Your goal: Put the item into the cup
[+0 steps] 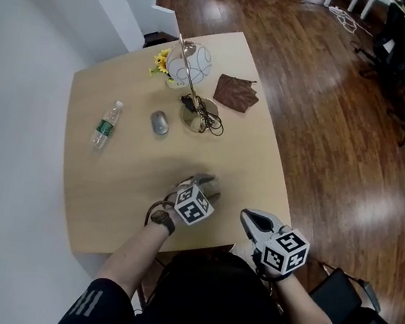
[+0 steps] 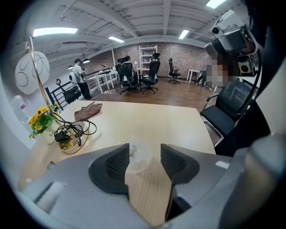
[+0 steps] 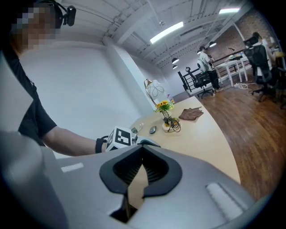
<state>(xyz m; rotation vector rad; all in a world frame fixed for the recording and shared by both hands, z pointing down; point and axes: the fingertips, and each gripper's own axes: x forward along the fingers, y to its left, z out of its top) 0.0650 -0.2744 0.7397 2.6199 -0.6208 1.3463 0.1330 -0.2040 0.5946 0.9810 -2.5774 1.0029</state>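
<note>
A pale wooden table [image 1: 134, 157] stands on dark wood flooring [image 1: 329, 140], beside a white wall. A clear water bottle [image 1: 106, 124] with a green label lies on its side near the left edge, well apart from a grey computer mouse [image 1: 160, 122]. Beside the mouse, a black cable [image 1: 208, 120] is coiled on the round base of a globe lamp [image 1: 189, 63]. Yellow flowers [image 1: 162, 62] sit just behind the lamp, with a crumpled brown cloth [image 1: 236, 93] to its right. Black office chairs [image 2: 134, 76] stand in the background.

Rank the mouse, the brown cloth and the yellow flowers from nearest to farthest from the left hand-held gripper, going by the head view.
1. The mouse, mid-table, ahead and to the left of the left hand-held gripper.
2. The brown cloth, towards the far right of the table.
3. The yellow flowers, at the far edge.
</note>
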